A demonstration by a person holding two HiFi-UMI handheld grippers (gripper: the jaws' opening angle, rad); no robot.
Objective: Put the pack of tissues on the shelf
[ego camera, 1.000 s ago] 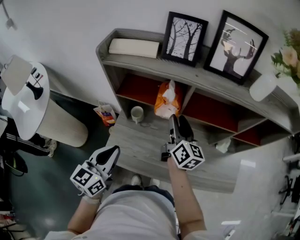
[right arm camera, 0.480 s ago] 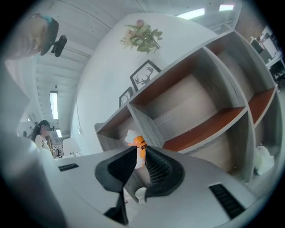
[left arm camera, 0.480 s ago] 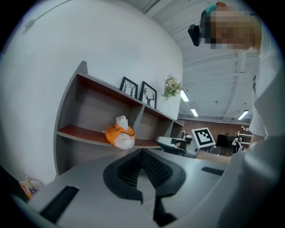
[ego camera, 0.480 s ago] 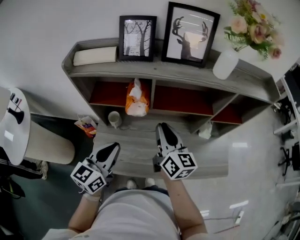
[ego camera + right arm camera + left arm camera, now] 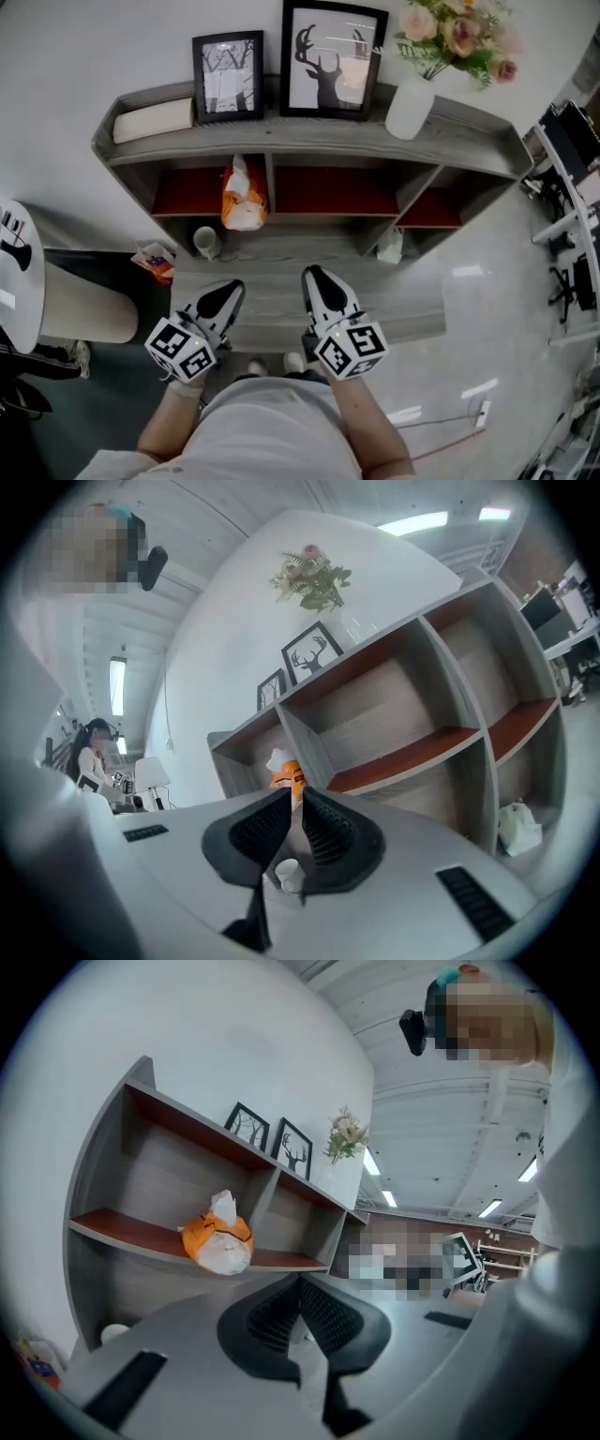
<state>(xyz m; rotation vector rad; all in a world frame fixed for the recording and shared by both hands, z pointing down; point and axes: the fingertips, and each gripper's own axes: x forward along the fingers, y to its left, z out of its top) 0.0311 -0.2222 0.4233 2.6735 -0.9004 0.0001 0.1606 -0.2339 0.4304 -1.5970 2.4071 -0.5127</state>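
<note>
The orange-and-white pack of tissues [image 5: 242, 194] rests in the left compartment of the grey shelf unit [image 5: 309, 141], on its red-brown board, with a tissue sticking out of the top. It also shows in the left gripper view as the tissue pack [image 5: 217, 1241], and in the right gripper view as the tissue pack [image 5: 284, 766], half hidden behind the jaws. My right gripper [image 5: 310, 275] hangs shut and empty over the lower ledge, well in front of the pack. My left gripper [image 5: 229, 288] is beside it, also shut and empty.
A white cup [image 5: 205, 242] stands on the lower ledge under the pack. Two framed pictures [image 5: 228, 63], a white box [image 5: 153, 119] and a vase of flowers [image 5: 412, 94] line the top. A crumpled white item [image 5: 390, 246] lies lower right; an orange packet [image 5: 154, 261] is on the floor.
My right gripper has drawn back from the tissue pack and closed its jaws with nothing in them. The pack stays on the shelf. The head view has swung right.
</note>
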